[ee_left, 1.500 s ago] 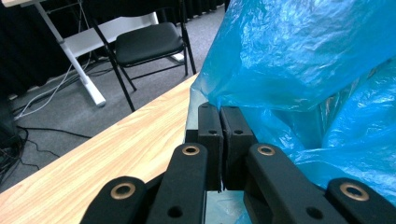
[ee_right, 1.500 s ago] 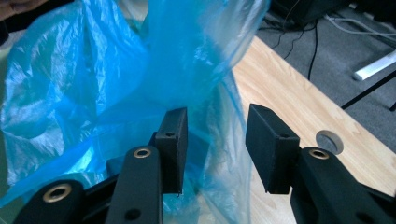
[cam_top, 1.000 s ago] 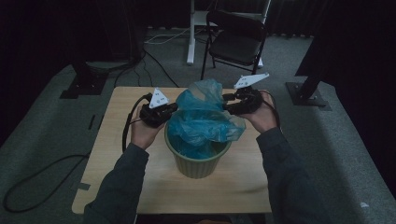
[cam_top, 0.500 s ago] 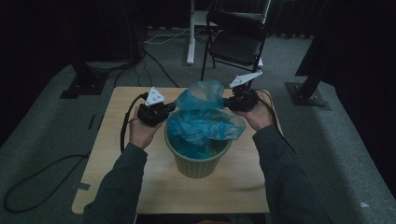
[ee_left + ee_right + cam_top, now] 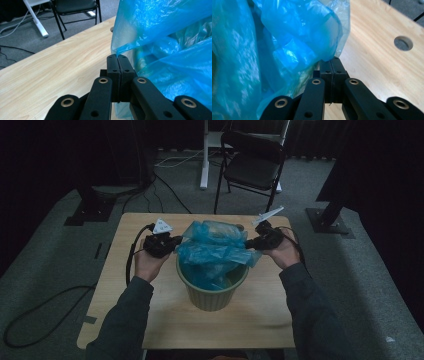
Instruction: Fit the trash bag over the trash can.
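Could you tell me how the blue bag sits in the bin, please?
Partly in: the blue bag bunches above the bin, its edges not yet folded over the rim.

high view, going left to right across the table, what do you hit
left gripper pinching the bag's edge → blue plastic bag, spread over the green bin → right gripper shut on the bag's other edge. All of it sits on the wooden table.

Wooden table [image 5: 150, 310], black folding chair [image 5: 252, 165], floor cables [image 5: 170, 162]
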Demonstrator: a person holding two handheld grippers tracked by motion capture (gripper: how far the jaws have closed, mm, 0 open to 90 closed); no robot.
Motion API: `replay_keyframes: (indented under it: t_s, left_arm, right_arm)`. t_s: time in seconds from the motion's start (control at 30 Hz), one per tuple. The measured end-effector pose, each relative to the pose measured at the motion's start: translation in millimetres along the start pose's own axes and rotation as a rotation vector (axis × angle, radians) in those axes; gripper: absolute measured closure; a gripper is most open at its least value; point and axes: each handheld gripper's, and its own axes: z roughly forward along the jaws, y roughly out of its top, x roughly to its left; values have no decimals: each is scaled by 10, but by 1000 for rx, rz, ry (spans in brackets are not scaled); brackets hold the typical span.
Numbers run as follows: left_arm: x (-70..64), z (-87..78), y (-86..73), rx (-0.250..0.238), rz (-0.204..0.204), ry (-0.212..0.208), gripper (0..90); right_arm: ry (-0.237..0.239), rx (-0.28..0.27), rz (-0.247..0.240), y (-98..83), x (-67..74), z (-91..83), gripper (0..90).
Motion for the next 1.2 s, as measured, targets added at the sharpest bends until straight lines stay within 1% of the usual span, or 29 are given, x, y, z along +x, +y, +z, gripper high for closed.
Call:
replay_keyframes:
  t_s: [0.03,0.1,0.17,0.27,0.3,0.33,0.37,0.43,0.53,0.57,0.6,0.73,0.77,0.8,0.83,0.9,0.93,0.97,1.07,1.1,1.2]
  left_arm:
    - [0,2,-2,8,6,2,892]
    - [-8,-4,1,-5,5,3,892]
    - [-8,-30,16,-19,8,2,889]
    - [-13,-60,43,-32,14,7,880]
    - [-13,-60,43,-32,14,7,878]
    - [-19,-72,62,-39,16,13,878]
    - [-19,-74,69,-40,16,13,870]
    - [-24,-72,80,-42,19,19,867]
    - [-31,-66,90,-43,22,24,849]
    - [-33,-66,94,-41,25,27,833]
    - [-35,-66,98,-40,29,30,812]
    - [-50,-88,117,-63,32,41,726]
    - [-50,-101,123,-69,38,39,697]
    - [-51,-111,132,-74,42,46,673]
    - [-58,-119,140,-81,41,54,640]
    - [-63,-138,154,-94,52,46,603]
    - [-71,-143,162,-97,58,53,584]
    - [-78,-144,170,-102,61,51,569]
    - [-108,-131,205,-102,82,56,561]
    - [-108,-131,205,-102,82,56,561]
    - [-152,-103,262,-109,105,55,562]
  right_arm:
    - [6,8,-4,-10,4,0,900]
    - [3,12,-14,-20,23,-25,894]
    - [-3,-30,-27,-13,32,-90,755]
    - [17,-107,-61,3,46,-218,643]
    - [17,-107,-61,3,46,-218,643]
    - [13,-124,-71,8,56,-256,621]
    - [13,-160,-95,11,78,-336,593]
    - [14,-190,-108,12,93,-397,573]
    - [5,-222,-124,14,99,-455,570]
    - [-2,-224,-124,16,96,-463,570]
    - [-21,-227,-124,19,93,-469,571]
    - [-65,-235,-120,22,58,-466,570]
    - [-71,-238,-115,18,43,-466,570]
    - [-76,-241,-112,14,25,-465,570]
    - [-79,-239,-106,11,9,-461,570]
    - [-91,-226,-106,6,-18,-446,571]
    - [-97,-215,-105,1,-24,-435,573]
    - [-101,-209,-110,-4,-33,-421,574]
    - [-99,-200,-108,-6,-57,-369,573]
    - [-99,-200,-108,-6,-57,-369,573]
    - [-90,-211,-115,49,-62,-317,563]
